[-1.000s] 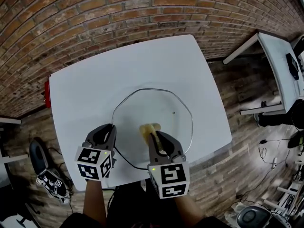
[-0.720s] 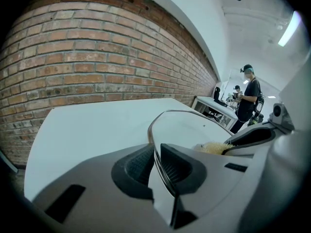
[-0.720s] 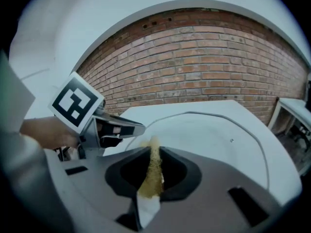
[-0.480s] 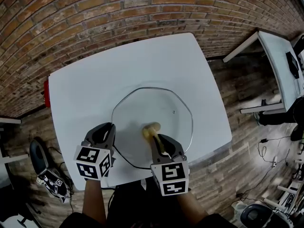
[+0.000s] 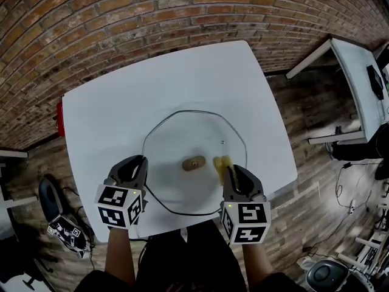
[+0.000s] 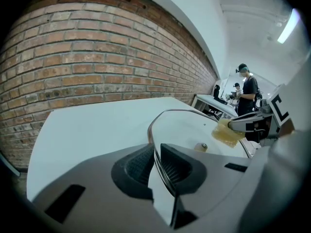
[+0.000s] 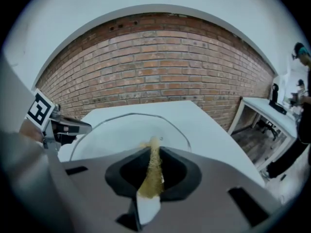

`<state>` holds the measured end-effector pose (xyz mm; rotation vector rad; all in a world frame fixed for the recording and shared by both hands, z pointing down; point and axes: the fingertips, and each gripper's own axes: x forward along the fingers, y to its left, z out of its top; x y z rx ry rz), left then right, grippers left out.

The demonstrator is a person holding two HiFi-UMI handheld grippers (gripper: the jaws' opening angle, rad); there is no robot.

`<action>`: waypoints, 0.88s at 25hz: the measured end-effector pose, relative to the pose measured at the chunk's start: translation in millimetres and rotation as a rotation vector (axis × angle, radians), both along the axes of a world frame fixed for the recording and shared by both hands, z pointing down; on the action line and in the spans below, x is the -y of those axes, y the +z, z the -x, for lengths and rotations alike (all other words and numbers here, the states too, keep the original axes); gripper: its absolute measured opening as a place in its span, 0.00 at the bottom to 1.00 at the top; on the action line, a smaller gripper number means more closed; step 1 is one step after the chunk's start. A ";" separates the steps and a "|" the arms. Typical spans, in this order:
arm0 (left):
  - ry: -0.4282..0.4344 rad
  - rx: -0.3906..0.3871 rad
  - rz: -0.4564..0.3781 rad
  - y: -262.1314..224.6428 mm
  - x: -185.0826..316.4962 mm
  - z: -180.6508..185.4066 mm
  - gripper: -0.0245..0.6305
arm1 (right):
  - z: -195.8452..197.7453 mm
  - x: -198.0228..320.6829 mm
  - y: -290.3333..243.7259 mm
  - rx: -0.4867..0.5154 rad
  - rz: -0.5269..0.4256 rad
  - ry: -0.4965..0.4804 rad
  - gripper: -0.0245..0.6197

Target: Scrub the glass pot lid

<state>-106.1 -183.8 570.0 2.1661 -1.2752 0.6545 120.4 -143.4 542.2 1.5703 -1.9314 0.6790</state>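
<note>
Rightward off the knob (image 5: 194, 163) in the head view, the right gripper (image 5: 233, 176) holds its sponge (image 5: 220, 164) at the right side of the glass pot lid (image 5: 182, 135) on the desk (image 5: 115, 108). Left gripper view: fingers (image 6: 181, 165) clamp the lid's rim. Right gripper view: fingers (image 7: 179, 173) clamp the sponge, lid centre leftward

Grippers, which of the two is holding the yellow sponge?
The right gripper, clamped on the yellow sponge over the glass lid; the left gripper pinches the lid's rim instead.

Lab-style workroom, brick wall (image 5: 121, 17), white table (image 5: 109, 114), side desk (image 5: 355, 66)
</note>
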 end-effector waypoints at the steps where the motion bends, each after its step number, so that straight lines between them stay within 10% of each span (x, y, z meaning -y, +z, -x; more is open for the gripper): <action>1: 0.001 0.001 0.001 0.2 -0.2 0.0 0.11 | 12.6 -1.9 -3.2 0.019 -0.007 -0.027 0.13; 9: 0.004 0.002 -0.018 -7.8 -2.2 0.4 0.11 | 108.6 -35.9 -26.3 0.222 -0.050 -0.223 0.13; 22: 0.001 0.020 -0.301 -139.2 13.1 4.2 0.09 | 61.9 20.0 -124.0 0.187 -0.338 -0.142 0.13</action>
